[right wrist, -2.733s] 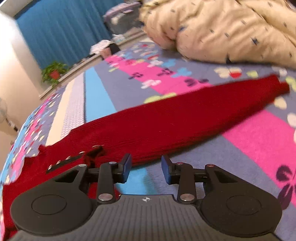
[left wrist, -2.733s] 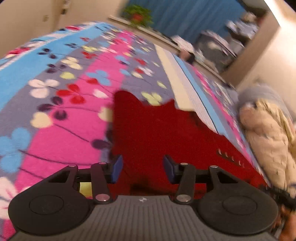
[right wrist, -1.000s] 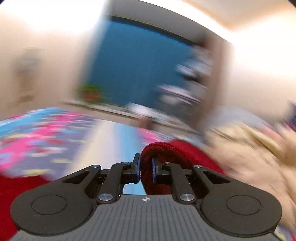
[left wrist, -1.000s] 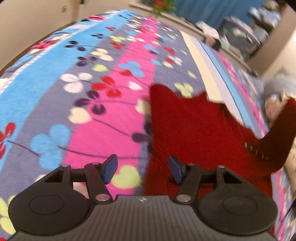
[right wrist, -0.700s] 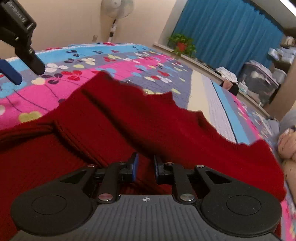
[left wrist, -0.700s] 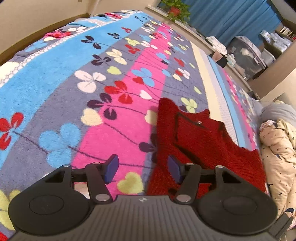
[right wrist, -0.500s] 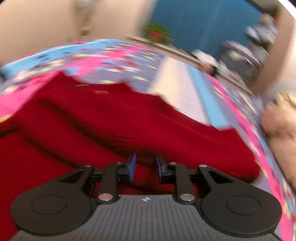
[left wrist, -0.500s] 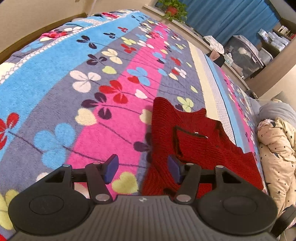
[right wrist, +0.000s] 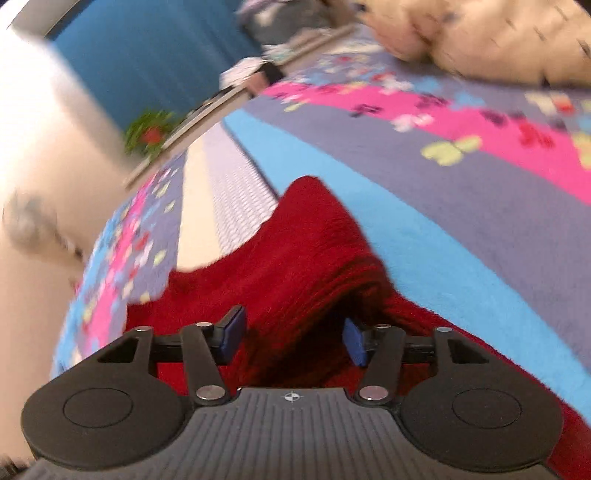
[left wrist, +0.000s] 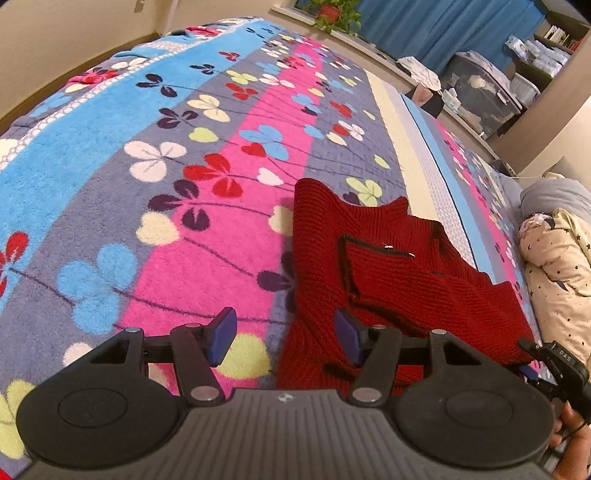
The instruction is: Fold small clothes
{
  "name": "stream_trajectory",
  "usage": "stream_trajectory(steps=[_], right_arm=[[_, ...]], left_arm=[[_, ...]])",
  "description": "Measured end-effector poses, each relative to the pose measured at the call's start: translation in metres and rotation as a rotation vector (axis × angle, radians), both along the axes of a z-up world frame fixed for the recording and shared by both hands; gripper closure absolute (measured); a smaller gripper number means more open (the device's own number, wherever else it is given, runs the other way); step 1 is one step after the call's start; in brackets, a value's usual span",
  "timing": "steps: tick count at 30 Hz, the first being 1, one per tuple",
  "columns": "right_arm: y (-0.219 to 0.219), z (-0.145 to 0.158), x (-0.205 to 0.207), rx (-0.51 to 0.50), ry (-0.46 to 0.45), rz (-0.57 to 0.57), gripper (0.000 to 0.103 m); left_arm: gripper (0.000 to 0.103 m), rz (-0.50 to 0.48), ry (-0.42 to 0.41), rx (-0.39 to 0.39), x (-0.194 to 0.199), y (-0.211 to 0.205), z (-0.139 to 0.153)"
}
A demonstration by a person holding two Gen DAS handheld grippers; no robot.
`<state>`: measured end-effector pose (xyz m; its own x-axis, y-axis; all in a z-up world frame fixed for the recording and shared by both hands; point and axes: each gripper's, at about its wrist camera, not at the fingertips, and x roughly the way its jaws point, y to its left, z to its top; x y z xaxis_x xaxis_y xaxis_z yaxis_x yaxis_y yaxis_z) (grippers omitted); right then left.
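Blue curtains (left wrist: 413, 22) and a potted plant (left wrist: 334, 13) closed off the far end of the room, and a bed took up most of the left wrist view, spread with a blanket (left wrist: 155, 155) striped in blue, grey and pink and dotted with clover shapes. On it lay the red sweater (left wrist: 399, 273), partly folded, with a sleeve laid across its body and a dark trimmed edge showing near the middle. The left hand-held gripper (left wrist: 286, 334) hovered low over the sweater's near left edge, its jaws wide apart and holding nothing; the left finger stood over the blanket, the right one over the knit. A cream quilt (left wrist: 557, 266) with small stars lay bunched at the right edge, near a grey pillow (left wrist: 554, 194). A dark storage box (left wrist: 480, 99) stood beyond the bed. The right wrist view was blurred. There the right hand-held gripper (right wrist: 293, 341) had its jaws spread apart, with a raised fold of the sweater (right wrist: 306, 258) between its blue pads (right wrist: 231, 334), not pinched. The blanket (right wrist: 461, 206) ran behind, the quilt (right wrist: 480, 33) sat at the top right, and the plant (right wrist: 149, 133) and curtains (right wrist: 155, 55) showed at the upper left.
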<state>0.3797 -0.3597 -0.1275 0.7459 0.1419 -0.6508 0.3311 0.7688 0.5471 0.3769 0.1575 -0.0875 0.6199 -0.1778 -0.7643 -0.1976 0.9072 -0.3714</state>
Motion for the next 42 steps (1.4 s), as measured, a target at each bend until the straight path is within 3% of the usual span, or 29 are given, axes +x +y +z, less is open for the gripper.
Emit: stream_trajectory(steps=[1,2,5,7,12,16,18,20,21,22,24,33,38,42], right_arm=[[-0.003,-0.001,0.001,-0.006,0.019,-0.024,0.082],[-0.005,-0.005,0.002,-0.02,0.055,-0.04,0.083],[-0.008,-0.013,-0.002,-0.02,0.102,-0.047,0.084],[-0.003,-0.004,-0.005,-0.085,0.095,-0.027,0.08],[0.021,0.027,-0.027,-0.334,0.001,-0.067,0.074],[0.025,0.032,-0.024,-0.426,-0.117,-0.069,0.073],[0.019,0.018,-0.008,-0.401,-0.061,-0.004,0.071],[0.011,-0.003,0.007,-0.427,0.109,0.031,0.071],[0.007,-0.004,0.007,-0.458,0.14,0.021,0.068],[-0.001,-0.001,0.004,-0.428,0.147,0.022,0.063],[-0.02,0.009,-0.011,-0.327,0.133,0.015,0.063],[-0.048,0.054,-0.135,-0.382,0.067,0.159,0.059],[-0.051,0.066,-0.195,-0.377,0.036,0.209,0.05],[-0.065,0.054,-0.229,-0.266,0.07,0.174,0.05]], left_arm=[[0.039,0.001,0.001,0.0,0.0,0.0,0.0],[0.039,0.001,0.003,0.002,0.0,0.0,0.0],[0.039,-0.005,0.007,0.008,0.001,-0.002,-0.001],[0.039,-0.01,0.005,0.011,0.001,-0.002,-0.001],[0.039,-0.012,0.002,0.018,0.002,-0.004,-0.001],[0.039,-0.02,0.007,0.032,0.001,-0.006,-0.003],[0.039,-0.024,0.006,0.041,-0.001,-0.008,-0.004],[0.039,-0.029,0.009,0.049,-0.004,-0.009,-0.007],[0.039,-0.036,0.011,0.054,-0.006,-0.01,-0.008],[0.039,-0.045,0.012,0.062,-0.008,-0.011,-0.01],[0.039,-0.06,0.006,0.085,-0.012,-0.014,-0.012],[0.039,-0.151,-0.005,0.109,-0.063,-0.034,-0.007],[0.039,-0.195,0.004,0.114,-0.131,-0.043,0.009],[0.039,-0.225,0.028,0.132,-0.198,-0.05,0.006]])
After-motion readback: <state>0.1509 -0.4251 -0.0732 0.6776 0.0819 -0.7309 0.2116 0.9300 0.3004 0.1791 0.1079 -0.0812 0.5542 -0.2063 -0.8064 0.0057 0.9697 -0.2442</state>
